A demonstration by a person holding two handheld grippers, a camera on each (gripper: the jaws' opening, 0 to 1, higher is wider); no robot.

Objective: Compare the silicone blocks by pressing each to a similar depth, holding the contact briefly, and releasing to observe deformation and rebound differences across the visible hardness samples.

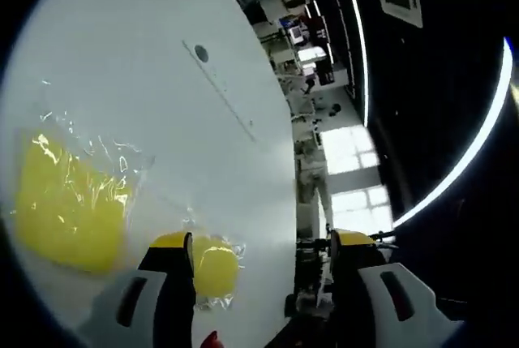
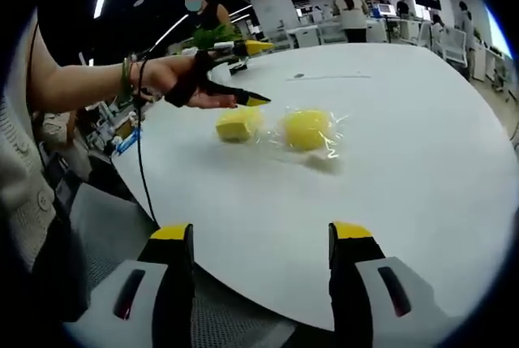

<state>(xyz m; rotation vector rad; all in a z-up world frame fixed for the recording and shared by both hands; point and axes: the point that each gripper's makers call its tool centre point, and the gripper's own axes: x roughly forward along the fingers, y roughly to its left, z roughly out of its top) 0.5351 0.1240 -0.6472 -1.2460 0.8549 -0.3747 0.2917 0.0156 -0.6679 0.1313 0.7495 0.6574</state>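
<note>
Desks, monitors and bright windows (image 1: 350, 171) crowd the far side of the left gripper view, rolled steeply sideways under curved ceiling light strips (image 1: 470, 153). White round table (image 1: 162, 105) across the left half, bearing a dark round spot (image 1: 201, 53) and a thin line. Large yellow silicone block (image 1: 69, 210) in crinkled clear wrap near the left edge. Smaller yellow block (image 1: 215, 268), also wrapped, just beside the inner face of the left gripper's (image 1: 268, 263) near jaw; cannot tell whether touching. Jaws yellow-tipped, spread wide, nothing between them; far jaw hanging past the table edge.

Right gripper view next: a person's hand (image 2: 174, 76) at upper left, with a green wristband (image 2: 127, 80) and a dark cable (image 2: 142, 153) trailing down, carrying the left gripper (image 2: 255, 72), jaws parted, the lower tip just above and left of the cube-like yellow block (image 2: 235, 126). Rounder yellow block (image 2: 306, 130) just to the right of the cube, in shiny clear wrap, close beside it. Both blocks well apart from the right gripper (image 2: 263, 238), near the table's middle. Right gripper's jaws wide apart, gripping nothing, tips poised over the table's near edge (image 2: 268, 283). Knit sleeve (image 2: 24, 194) at far left. Beyond the table, an open office with white desks, green plants (image 2: 212, 35), standing people and long ceiling lights.
</note>
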